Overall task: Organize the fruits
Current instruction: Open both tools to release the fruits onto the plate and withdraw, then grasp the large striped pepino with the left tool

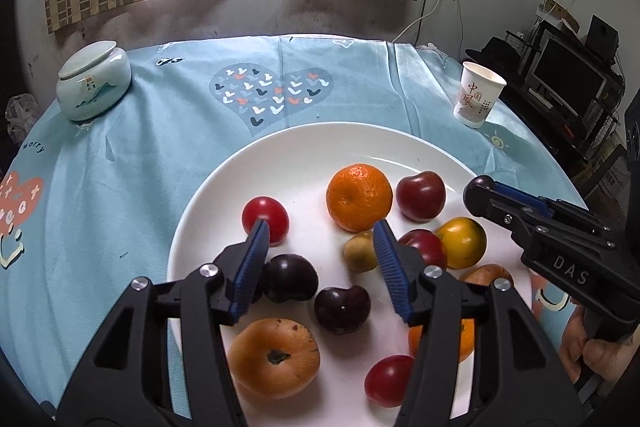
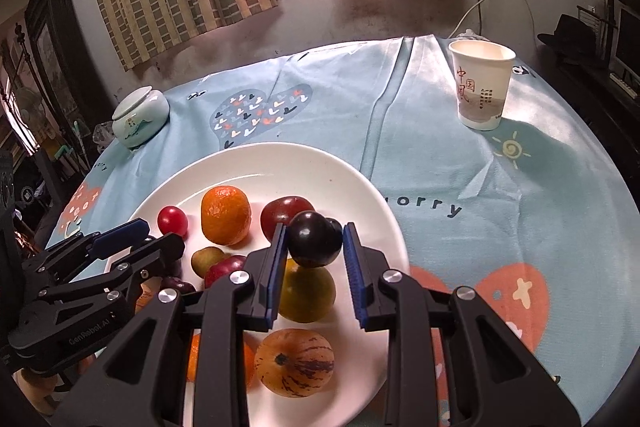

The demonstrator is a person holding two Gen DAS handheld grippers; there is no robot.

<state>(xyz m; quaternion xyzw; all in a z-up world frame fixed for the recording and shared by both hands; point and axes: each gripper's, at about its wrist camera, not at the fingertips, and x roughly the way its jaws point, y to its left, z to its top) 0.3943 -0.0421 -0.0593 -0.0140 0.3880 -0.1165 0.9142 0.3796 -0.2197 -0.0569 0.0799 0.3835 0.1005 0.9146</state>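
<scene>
Checked curtains frame a bright window behind a round table under a pale blue cloth, and all the action sits on the white plate by the table's near edge. The right gripper is pinching a dark plum between its blue pads, held above the plate's right side, over a yellow-green fruit. The left gripper stands spread with nothing between its fingers, hovering over the plate's middle, where two dark plums lie. Mandarin, cherry tomato and the rest crowd close. The risk, I'd say: that round, smooth plum slips out and rolls off the rim, or the left fingers knock neighbours while descending. A paper cup stands well clear at the far right.
</scene>
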